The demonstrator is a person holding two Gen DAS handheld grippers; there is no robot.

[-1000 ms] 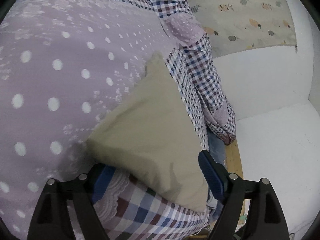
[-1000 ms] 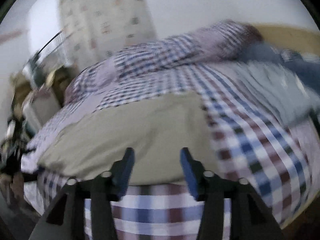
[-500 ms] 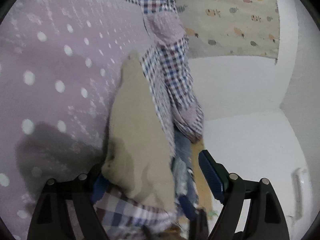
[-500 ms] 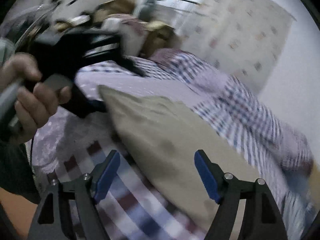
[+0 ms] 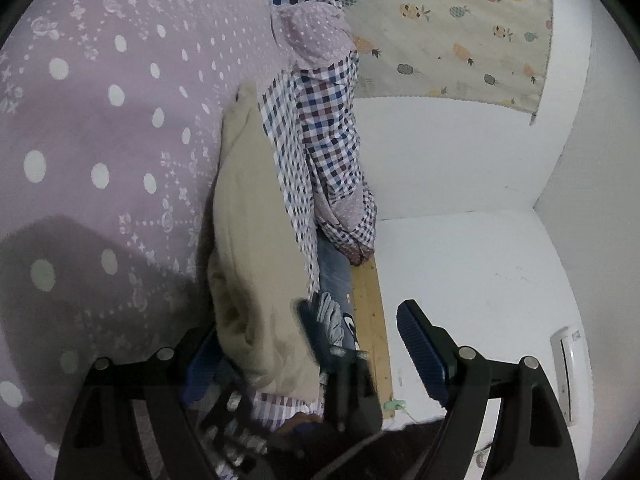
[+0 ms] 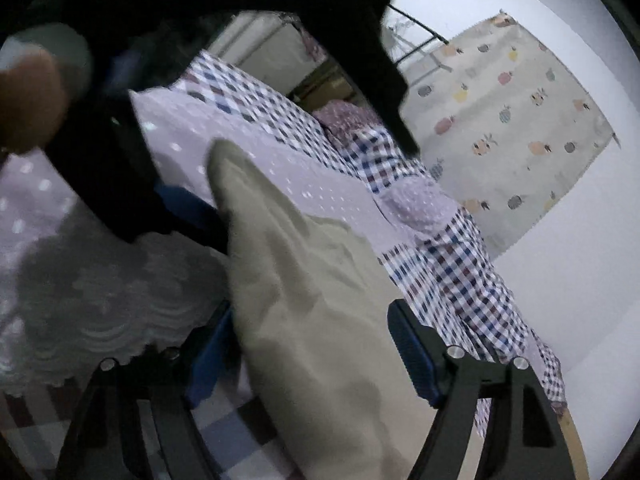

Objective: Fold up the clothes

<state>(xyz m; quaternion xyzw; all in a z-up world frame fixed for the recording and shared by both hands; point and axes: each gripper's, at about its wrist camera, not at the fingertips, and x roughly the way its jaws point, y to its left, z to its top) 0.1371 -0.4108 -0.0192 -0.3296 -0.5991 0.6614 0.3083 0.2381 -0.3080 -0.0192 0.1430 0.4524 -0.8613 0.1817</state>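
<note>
Lilac polka-dot bedspread [image 5: 100,140] filled everything left of the left gripper [image 5: 316,356]. Checked navy-and-maroon quilt [image 5: 320,128] ran ahead of its jaws, bunched toward the white wall [image 5: 460,168]. Beige folded cloth garment [image 5: 256,248] lay on the bedspread, its near end between the wide-open left jaws, loose, not pinched. Right gripper [image 6: 312,356] jaws were also spread wide, straddling the same garment [image 6: 316,320] without clamping it. Left gripper's black body sat just ahead-left of the right jaws.

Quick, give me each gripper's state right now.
Left gripper: open, beige garment lies between its fingers.
Right gripper: open, straddling the same garment.
</note>
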